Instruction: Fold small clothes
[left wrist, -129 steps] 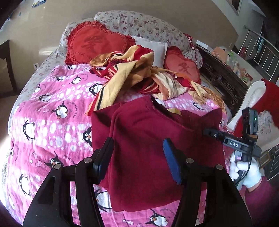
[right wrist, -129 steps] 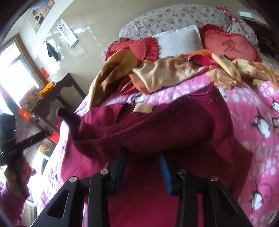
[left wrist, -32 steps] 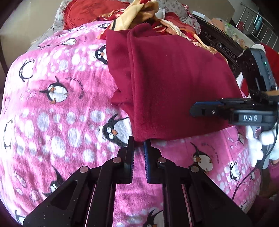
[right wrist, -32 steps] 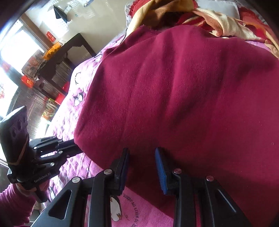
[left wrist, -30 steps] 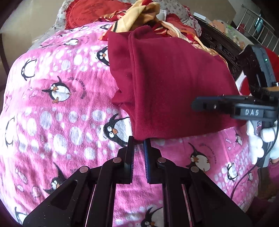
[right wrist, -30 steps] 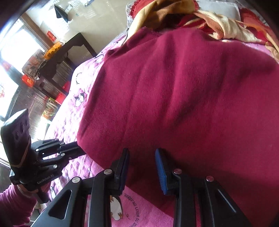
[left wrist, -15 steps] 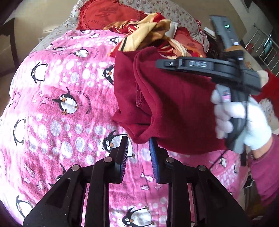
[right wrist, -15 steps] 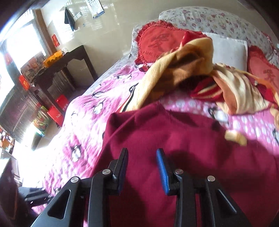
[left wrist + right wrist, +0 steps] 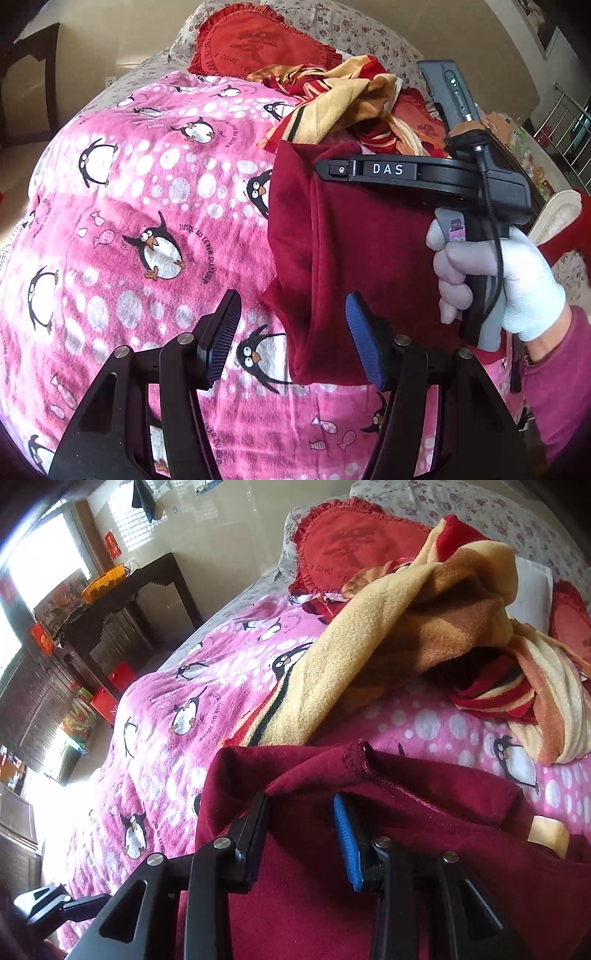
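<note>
A dark red garment [image 9: 354,236] lies folded in a narrow stack on the pink penguin blanket [image 9: 147,229]. My left gripper [image 9: 291,339] is open and empty, just in front of the garment's near edge. My right gripper [image 9: 301,816] is open over the garment's [image 9: 424,842] far edge, where a beige label [image 9: 546,836] shows. The right gripper also shows in the left wrist view [image 9: 325,170], held in a white-gloved hand above the garment.
A heap of yellow and red striped clothes [image 9: 332,99] [image 9: 424,627] lies behind the garment. Red heart pillows [image 9: 255,44] and a floral pillow sit at the headboard. A dark side table [image 9: 122,602] stands left of the bed.
My left gripper, shut near the garment's near edge a second ago, has opened wide. My right gripper has moved from the near edge to over the far edge, and the garment now lies narrower.
</note>
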{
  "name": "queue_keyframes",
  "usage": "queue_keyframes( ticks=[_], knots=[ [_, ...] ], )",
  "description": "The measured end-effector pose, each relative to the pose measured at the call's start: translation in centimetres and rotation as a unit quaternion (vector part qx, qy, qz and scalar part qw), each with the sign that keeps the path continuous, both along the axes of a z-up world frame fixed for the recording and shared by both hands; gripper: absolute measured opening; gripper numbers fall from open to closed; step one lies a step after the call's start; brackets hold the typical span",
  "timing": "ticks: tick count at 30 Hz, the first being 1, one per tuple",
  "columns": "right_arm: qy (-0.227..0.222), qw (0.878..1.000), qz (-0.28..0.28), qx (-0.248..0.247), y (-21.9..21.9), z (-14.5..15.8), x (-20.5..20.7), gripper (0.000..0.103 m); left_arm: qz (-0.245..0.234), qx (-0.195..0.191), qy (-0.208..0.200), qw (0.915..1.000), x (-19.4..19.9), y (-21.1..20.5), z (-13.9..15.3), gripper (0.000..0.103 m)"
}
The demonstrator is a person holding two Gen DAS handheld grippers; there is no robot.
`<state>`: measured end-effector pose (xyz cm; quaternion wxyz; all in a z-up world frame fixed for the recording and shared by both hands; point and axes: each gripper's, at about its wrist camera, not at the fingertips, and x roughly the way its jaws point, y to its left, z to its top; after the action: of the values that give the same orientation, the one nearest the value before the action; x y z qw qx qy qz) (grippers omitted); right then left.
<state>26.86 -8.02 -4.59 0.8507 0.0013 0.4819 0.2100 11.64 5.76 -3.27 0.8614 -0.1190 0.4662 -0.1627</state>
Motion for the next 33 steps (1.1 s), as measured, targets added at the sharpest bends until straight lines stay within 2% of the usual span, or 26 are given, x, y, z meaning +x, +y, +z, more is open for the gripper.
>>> queue_keyframes(
  ticks=[5, 11, 14, 17, 21, 27, 28, 29, 31, 33],
  knots=[
    [-0.007, 1.000, 0.004, -0.007, 0.0, -0.2, -0.5, 0.035, 0.007, 0.009, 0.004, 0.9999, 1.3, -1.1, -1.3, 0.059],
    [0.002, 1.000, 0.000, 0.010, -0.3, -0.1, -0.3, 0.036, 0.011, 0.006, 0.002, 0.9999, 2.4, -1.6, -2.2, 0.059],
    [0.002, 1.000, 0.000, 0.011, -0.4, -0.2, -0.3, 0.036, 0.010, -0.002, 0.003, 0.9999, 2.7, -1.7, -2.6, 0.065],
    [0.004, 1.000, -0.001, 0.017, -0.6, -0.2, -0.3, 0.036, 0.013, -0.019, 0.012, 0.9997, 3.3, -1.6, -3.2, 0.066],
    [0.010, 0.999, -0.004, 0.030, -1.0, -0.3, -0.2, 0.037, 0.020, -0.047, 0.017, 0.9986, 3.8, -1.6, -3.9, 0.073],
    [0.022, 0.998, -0.009, 0.055, -1.7, -0.3, 0.1, 0.038, 0.032, -0.099, 0.018, 0.9944, 4.1, -1.4, -4.4, 0.074],
    [0.025, 0.998, -0.011, 0.060, -1.9, -0.3, 0.2, 0.038, 0.033, -0.109, 0.016, 0.9933, 4.2, -1.4, -4.4, 0.071],
    [0.027, 0.998, -0.012, 0.064, -2.0, -0.3, 0.2, 0.040, 0.033, -0.123, 0.015, 0.9917, 4.2, -1.3, -4.4, 0.058],
    [0.032, 0.996, -0.013, 0.077, -2.2, -0.2, 0.3, 0.046, 0.036, -0.131, 0.015, 0.9907, 4.0, -1.4, -4.3, 0.052],
    [0.038, 0.994, -0.008, 0.104, -2.4, 0.0, 0.2, 0.063, 0.033, -0.134, 0.003, 0.9904, 3.6, -1.4, -3.8, 0.036]
  ],
)
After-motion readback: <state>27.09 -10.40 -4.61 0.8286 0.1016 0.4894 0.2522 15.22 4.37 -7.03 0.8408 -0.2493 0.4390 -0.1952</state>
